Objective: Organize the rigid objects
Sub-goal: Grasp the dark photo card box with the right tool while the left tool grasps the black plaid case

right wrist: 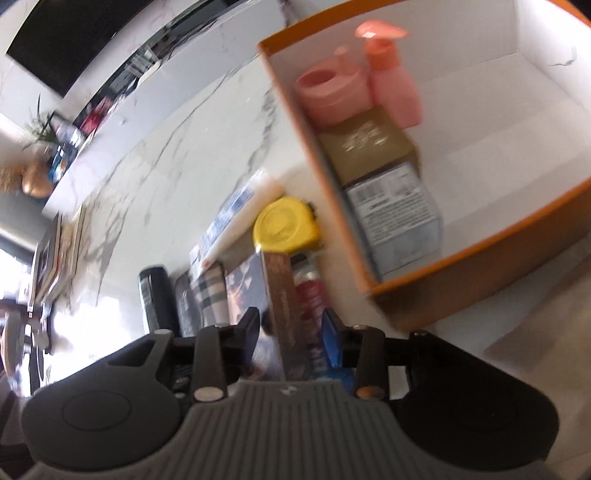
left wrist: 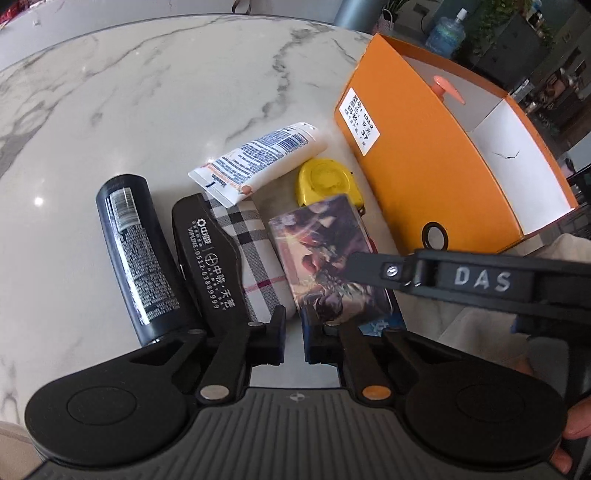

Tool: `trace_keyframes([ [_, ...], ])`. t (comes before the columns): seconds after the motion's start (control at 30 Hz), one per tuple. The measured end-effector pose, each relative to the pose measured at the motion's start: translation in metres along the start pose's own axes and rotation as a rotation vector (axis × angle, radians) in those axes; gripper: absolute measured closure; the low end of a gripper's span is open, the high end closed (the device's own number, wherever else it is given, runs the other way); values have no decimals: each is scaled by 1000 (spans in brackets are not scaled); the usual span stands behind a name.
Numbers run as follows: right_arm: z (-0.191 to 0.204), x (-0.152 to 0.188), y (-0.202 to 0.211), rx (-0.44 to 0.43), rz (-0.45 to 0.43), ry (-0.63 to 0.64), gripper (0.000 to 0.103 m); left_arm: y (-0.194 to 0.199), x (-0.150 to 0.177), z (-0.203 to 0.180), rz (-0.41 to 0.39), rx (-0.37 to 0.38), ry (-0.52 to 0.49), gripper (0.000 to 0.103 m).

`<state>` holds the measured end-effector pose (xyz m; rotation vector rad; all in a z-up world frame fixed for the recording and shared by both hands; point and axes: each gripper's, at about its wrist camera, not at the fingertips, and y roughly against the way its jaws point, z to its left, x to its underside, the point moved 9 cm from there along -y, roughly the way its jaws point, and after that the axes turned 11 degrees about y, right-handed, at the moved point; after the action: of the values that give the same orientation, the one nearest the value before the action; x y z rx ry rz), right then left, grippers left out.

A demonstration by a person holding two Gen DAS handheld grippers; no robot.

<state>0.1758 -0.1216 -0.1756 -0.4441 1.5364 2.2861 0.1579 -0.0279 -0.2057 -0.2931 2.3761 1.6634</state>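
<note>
On the marble table lie a black bottle [left wrist: 136, 254], a black case with white print [left wrist: 214, 266], a plaid case [left wrist: 255, 258], a white tube [left wrist: 258, 162], a yellow tape measure [left wrist: 325, 181] and a picture-printed box [left wrist: 328, 258]. My left gripper [left wrist: 293, 332] hovers low over them, jaws a narrow gap apart and empty. My right gripper [right wrist: 291, 325] is closed around the picture box [right wrist: 288, 302], held on edge; its arm crosses the left wrist view [left wrist: 461, 277]. The orange box [right wrist: 480, 240] holds pink containers [right wrist: 332, 92], a gold box [right wrist: 365, 144] and a pale box [right wrist: 399, 218].
The orange box [left wrist: 424, 166] stands at the right, open-topped, with white inside walls. The table's far edge curves across the back; a water jug [left wrist: 447, 33] and plants stand beyond it. The right wrist view is motion-blurred.
</note>
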Motion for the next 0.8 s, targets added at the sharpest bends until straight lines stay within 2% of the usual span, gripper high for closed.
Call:
trace_keyframes([
  [0.27,3,2,-16,-7,13,44,65,3,0,5,-10,4,13,94],
  [0.4,9,1,-15,-10,9,76,72,3,-3,6,-12,-17,14,95],
  [0.5,20,-4,-10,-23,-2,131,76,6,-4,10,-20,-33,14,95],
  [0.67,36,-14,-17,-92,1,202,74,8,-3,16,-17,-21,39,95],
  [0.8,54,-26,-30,-68,12,313,74,8,-4,16,-21,-9,54,95],
])
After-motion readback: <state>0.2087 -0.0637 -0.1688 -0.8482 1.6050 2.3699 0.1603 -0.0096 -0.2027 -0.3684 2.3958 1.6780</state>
